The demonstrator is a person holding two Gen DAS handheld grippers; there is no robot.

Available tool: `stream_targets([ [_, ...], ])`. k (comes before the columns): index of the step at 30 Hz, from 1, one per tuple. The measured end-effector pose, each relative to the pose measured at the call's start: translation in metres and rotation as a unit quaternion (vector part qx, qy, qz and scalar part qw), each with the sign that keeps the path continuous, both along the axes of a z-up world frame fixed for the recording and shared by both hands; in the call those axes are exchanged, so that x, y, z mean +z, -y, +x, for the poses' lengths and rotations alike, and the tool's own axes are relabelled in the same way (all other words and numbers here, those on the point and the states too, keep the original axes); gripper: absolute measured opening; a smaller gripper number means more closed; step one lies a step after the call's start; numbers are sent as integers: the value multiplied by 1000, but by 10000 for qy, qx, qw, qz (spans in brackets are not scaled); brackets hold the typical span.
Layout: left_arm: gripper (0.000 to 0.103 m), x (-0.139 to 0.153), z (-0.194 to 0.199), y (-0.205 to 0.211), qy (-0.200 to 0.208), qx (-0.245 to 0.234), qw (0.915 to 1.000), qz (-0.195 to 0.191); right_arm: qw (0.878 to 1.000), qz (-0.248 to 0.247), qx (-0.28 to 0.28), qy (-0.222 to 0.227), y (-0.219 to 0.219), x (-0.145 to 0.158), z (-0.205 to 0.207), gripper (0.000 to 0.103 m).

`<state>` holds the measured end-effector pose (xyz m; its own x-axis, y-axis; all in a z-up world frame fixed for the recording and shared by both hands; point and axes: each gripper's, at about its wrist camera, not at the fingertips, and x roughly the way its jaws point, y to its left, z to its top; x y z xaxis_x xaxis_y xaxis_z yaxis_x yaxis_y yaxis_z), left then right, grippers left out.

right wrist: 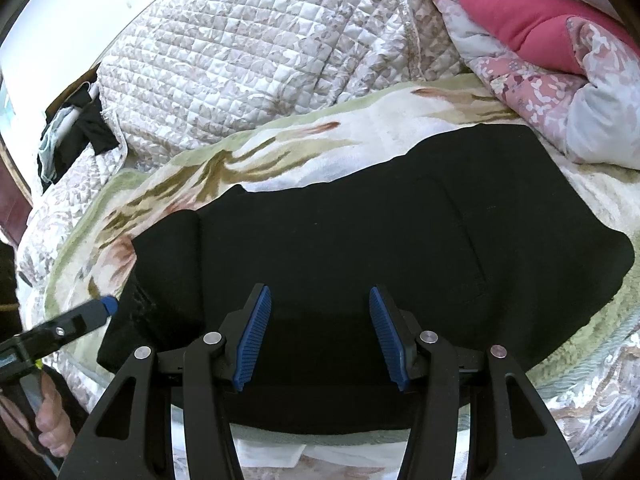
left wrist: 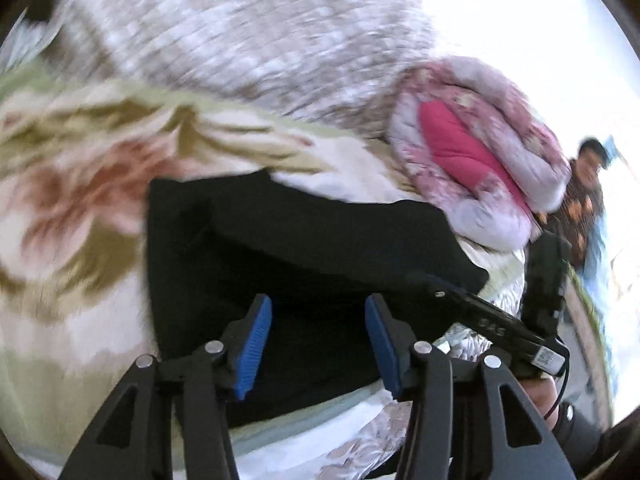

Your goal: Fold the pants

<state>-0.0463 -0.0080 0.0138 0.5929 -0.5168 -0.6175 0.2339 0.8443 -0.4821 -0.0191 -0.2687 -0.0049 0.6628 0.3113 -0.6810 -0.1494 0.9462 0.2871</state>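
The black pants (left wrist: 288, 248) (right wrist: 360, 240) lie flat in a folded, wide shape on a floral blanket (right wrist: 304, 136). In the left wrist view my left gripper (left wrist: 319, 346) hangs open over the pants' near part, its blue pads apart with only cloth below them. In the right wrist view it comes in from the lower left, its blue tip (right wrist: 107, 305) at the pants' left edge. My right gripper (right wrist: 320, 338) is open too, low over the near edge of the pants and gripping nothing. The left wrist view is blurred.
A quilted bedspread (right wrist: 240, 52) rises behind the blanket. A rolled pink floral duvet (right wrist: 540, 40) lies at the right. Dark clothes (right wrist: 72, 136) are heaped at the far left. A person (left wrist: 588, 184) sits beyond the duvet. A hand (right wrist: 48, 420) holds the left gripper.
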Motion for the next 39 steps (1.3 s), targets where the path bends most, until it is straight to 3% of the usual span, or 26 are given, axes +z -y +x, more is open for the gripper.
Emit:
stream_targets([
  [5,52,-28,28,-13,-575,310,9971,-379,10000,-14,51,21,-3,0,0,52],
  [7,52,-25,40,-11,-519,341,9970,-459,10000,-14,31,20,-3,-1,0,52],
  [12,52,1,66,25,-151,-407,9955,-839,10000,42,-32,27,0,-1,1,52],
  [16,52,26,52,38,368,-733,9953,-517,9998,180,34,32,3,-1,0,52],
  [20,53,20,44,6,310,-140,9993,119,9970,663,322,-234,-2,-5,8,52],
  [23,53,7,38,-24,138,473,9966,656,9940,805,588,-445,-15,-7,20,52],
  [27,53,-9,37,-48,-75,841,9935,769,9895,915,864,-705,-32,-14,43,52],
  [32,53,-19,42,-46,-135,772,9937,798,9858,1110,888,-899,-37,-21,67,50],
  [38,53,-26,43,-42,-241,743,9934,846,9805,1216,1117,-1066,-46,-27,75,35],
  [39,52,-27,44,-42,-245,737,9934,849,9802,1205,1131,-1089,-48,-29,80,25],
])
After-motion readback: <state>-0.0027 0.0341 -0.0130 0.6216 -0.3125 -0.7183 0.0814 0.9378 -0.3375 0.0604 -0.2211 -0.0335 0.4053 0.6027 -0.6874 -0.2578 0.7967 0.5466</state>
